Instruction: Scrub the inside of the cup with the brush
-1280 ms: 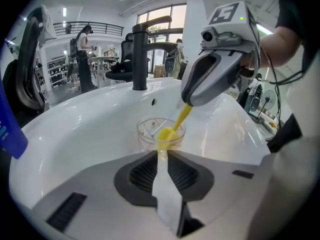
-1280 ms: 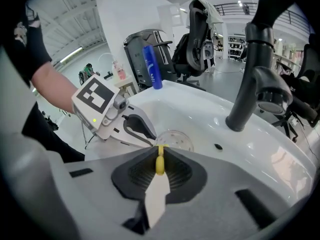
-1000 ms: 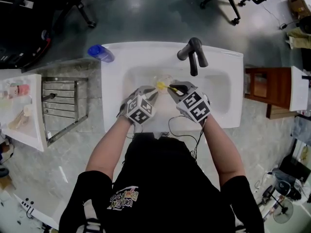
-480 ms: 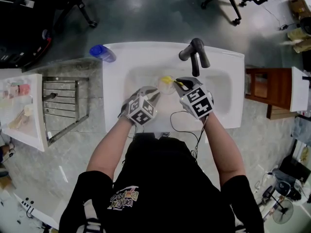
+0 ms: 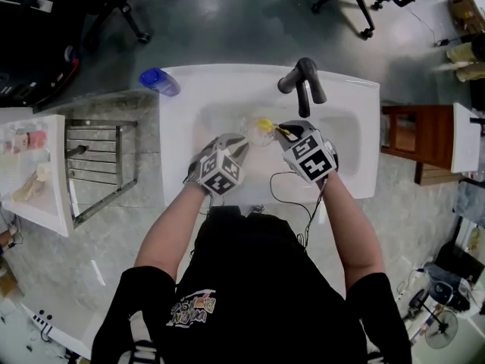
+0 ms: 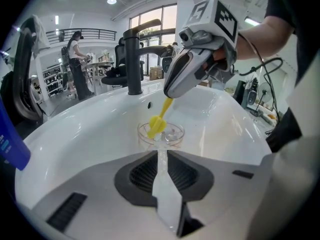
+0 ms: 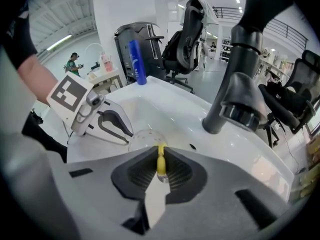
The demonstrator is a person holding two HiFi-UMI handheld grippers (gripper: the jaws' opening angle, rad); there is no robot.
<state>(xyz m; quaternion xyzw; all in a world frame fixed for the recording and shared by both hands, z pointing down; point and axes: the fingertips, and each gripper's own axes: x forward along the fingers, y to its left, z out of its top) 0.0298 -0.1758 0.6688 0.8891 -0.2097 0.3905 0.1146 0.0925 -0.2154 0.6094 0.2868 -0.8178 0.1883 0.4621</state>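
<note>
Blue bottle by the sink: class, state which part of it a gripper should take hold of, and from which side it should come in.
Grip the bottle round the middle of its body, coming in level from over the sink. It stands upright on the sink's far left corner and is tall, slim and round. A side grip would therefore likely hold better than one from above.

Right gripper (image 5: 283, 132) shifted toward faucet (image 5: 305, 82); brush (image 5: 264, 124) swept across cup (image 5: 252, 133).
</note>
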